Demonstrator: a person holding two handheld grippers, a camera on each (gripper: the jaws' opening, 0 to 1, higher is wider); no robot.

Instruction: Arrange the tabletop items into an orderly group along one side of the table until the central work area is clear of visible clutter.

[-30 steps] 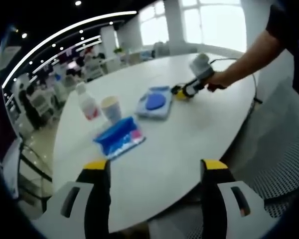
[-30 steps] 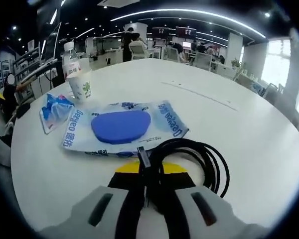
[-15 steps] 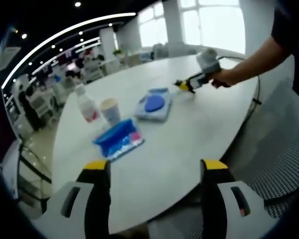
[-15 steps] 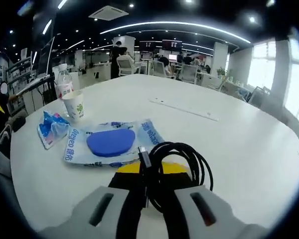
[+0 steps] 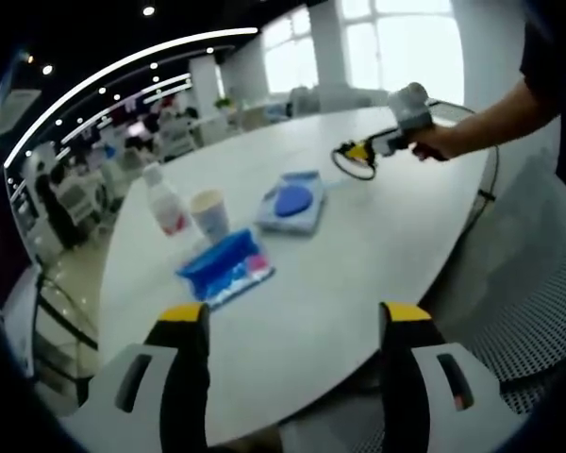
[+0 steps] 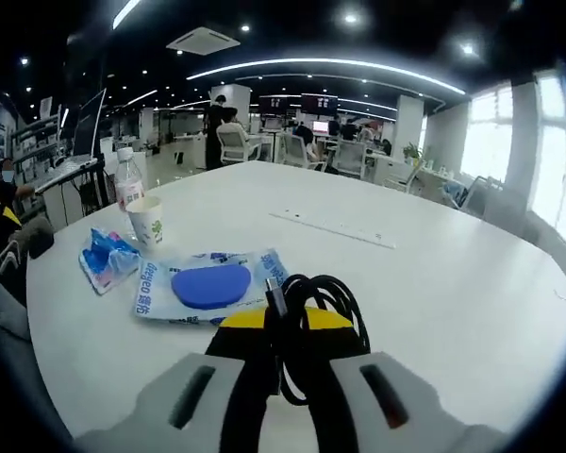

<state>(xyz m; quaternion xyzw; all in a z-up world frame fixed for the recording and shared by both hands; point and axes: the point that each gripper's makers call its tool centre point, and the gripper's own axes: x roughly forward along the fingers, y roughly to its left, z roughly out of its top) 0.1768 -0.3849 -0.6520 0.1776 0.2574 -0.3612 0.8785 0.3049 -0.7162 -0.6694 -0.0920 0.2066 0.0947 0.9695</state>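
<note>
Coiled black cable, clamped in my right gripper and lifted clear of the white worktop. To place it well, I judge I should carry the coil to the row of wipes pack, blue packet, paper cup and bottle, lower it flat just beside the pack, then release. My right hand reaches far across the worktop; my left gripper hangs near the edge, fingers spread and empty.
</note>
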